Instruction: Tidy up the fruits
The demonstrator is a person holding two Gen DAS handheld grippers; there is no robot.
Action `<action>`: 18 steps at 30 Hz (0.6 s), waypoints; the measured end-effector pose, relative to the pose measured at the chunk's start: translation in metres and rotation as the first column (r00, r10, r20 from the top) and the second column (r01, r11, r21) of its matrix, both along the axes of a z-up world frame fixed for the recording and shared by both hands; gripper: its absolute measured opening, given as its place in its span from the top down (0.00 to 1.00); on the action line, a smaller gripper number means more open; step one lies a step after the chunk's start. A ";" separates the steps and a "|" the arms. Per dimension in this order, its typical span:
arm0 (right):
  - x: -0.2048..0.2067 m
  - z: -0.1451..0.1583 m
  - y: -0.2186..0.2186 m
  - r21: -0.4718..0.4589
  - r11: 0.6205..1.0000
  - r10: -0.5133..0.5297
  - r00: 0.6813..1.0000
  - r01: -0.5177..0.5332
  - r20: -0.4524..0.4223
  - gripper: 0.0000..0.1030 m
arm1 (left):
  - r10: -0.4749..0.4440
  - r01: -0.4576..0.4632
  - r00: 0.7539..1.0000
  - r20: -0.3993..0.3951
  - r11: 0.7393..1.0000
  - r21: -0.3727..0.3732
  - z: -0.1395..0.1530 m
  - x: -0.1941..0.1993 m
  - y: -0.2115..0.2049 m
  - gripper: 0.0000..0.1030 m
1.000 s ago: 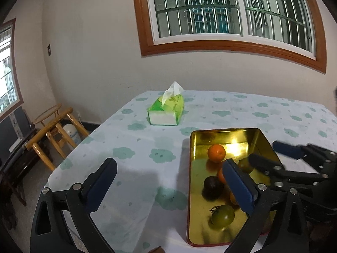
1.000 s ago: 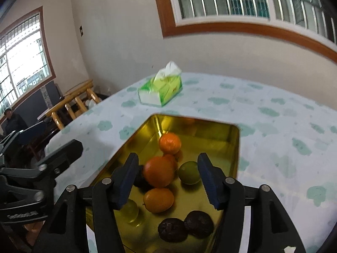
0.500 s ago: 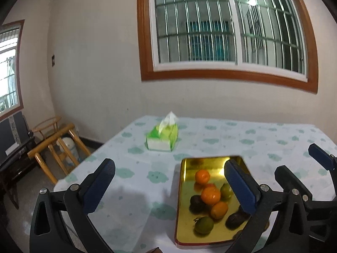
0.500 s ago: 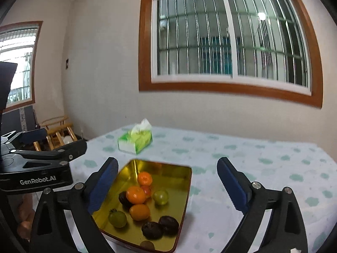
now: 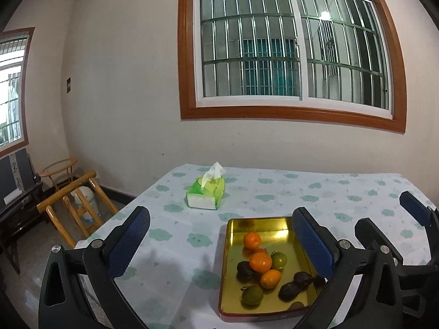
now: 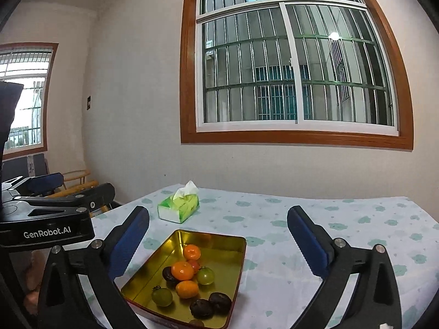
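Observation:
A gold metal tray [image 5: 231, 260] [image 6: 225, 240] lies on the table and holds several fruits: orange mandarins [image 5: 260, 261] [image 6: 182, 270], green tomatoes [image 5: 252, 295] [image 6: 162, 296] and dark fruits [image 5: 290, 288] [image 6: 201, 308]. My left gripper [image 5: 219, 246] is open and empty, raised above and behind the tray's left side. My right gripper [image 6: 218, 246] is open and empty, raised behind the tray. The right gripper also shows at the right of the left wrist view [image 5: 389, 224], and the left gripper at the left of the right wrist view [image 6: 60, 189].
A green tissue box [image 5: 206, 193] [image 6: 179, 207] stands on the flowered tablecloth [image 5: 343, 200] beyond the tray. A wooden chair [image 5: 74, 205] and a dark cabinet stand on the floor at the left. A barred window fills the wall behind the table.
Both grippers have pulled up and back from the tray. The right gripper, which was narrow around the fruits, has opened wide. The fruits stay in the tray.

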State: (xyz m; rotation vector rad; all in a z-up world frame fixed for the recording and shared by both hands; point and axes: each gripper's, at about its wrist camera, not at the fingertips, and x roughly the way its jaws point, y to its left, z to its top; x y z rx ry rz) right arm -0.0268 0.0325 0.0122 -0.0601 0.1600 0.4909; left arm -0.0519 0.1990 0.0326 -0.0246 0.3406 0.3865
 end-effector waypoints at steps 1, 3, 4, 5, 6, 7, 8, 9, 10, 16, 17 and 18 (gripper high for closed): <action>0.000 0.000 -0.001 0.001 1.000 -0.002 1.000 0.002 0.000 0.03 | -0.009 0.009 1.000 -0.007 1.000 0.000 -0.001 0.001 -0.001 0.00; 0.000 0.000 -0.005 0.003 1.000 -0.009 1.000 0.009 -0.004 0.02 | -0.029 0.029 0.999 -0.027 1.000 -0.010 -0.003 0.004 -0.003 0.00; 0.001 -0.001 -0.007 0.003 1.000 -0.012 1.000 0.012 -0.010 0.02 | -0.040 0.040 0.998 -0.042 0.999 -0.015 -0.006 0.007 -0.005 0.00; 0.003 -0.003 -0.010 0.002 1.000 -0.015 1.000 0.015 -0.017 0.02 | -0.053 0.052 0.997 -0.053 0.999 -0.016 -0.008 0.009 -0.008 0.00; 0.006 -0.005 -0.013 -0.007 1.000 -0.020 0.999 0.020 -0.028 0.01 | -0.063 0.062 0.996 -0.063 0.998 -0.016 -0.011 0.010 -0.010 0.00; 0.008 -0.008 -0.016 -0.014 0.999 -0.029 0.999 0.028 -0.036 0.01 | -0.066 0.065 0.995 -0.075 0.998 -0.015 -0.015 0.012 -0.013 0.00; 0.011 -0.011 -0.019 -0.020 0.999 -0.037 0.998 0.037 -0.045 0.01 | -0.059 0.058 0.995 -0.086 0.998 -0.008 -0.019 0.014 -0.017 0.00; 0.016 -0.015 -0.026 -0.025 0.999 -0.048 0.997 0.046 -0.061 0.01 | -0.054 0.054 0.994 -0.097 0.999 0.002 -0.022 0.016 -0.020 0.00; 0.020 -0.019 -0.031 -0.032 0.998 -0.055 0.996 0.052 -0.074 0.01 | -0.055 0.058 0.991 -0.122 0.998 0.022 -0.026 0.021 -0.026 0.00; 0.055 -0.040 -0.079 -0.099 0.980 -0.186 0.973 0.173 -0.139 0.01 | -0.084 0.090 0.975 -0.204 0.996 0.018 -0.049 0.043 -0.041 0.00; 0.061 -0.042 -0.088 -0.099 0.975 -0.212 0.965 0.198 -0.153 0.01 | -0.083 0.089 0.973 -0.215 0.996 0.015 -0.053 0.047 -0.045 0.00; 0.067 -0.043 -0.100 -0.092 0.972 -0.230 0.959 0.217 -0.168 0.01 | -0.086 0.091 0.971 -0.224 0.996 0.011 -0.056 0.050 -0.046 0.00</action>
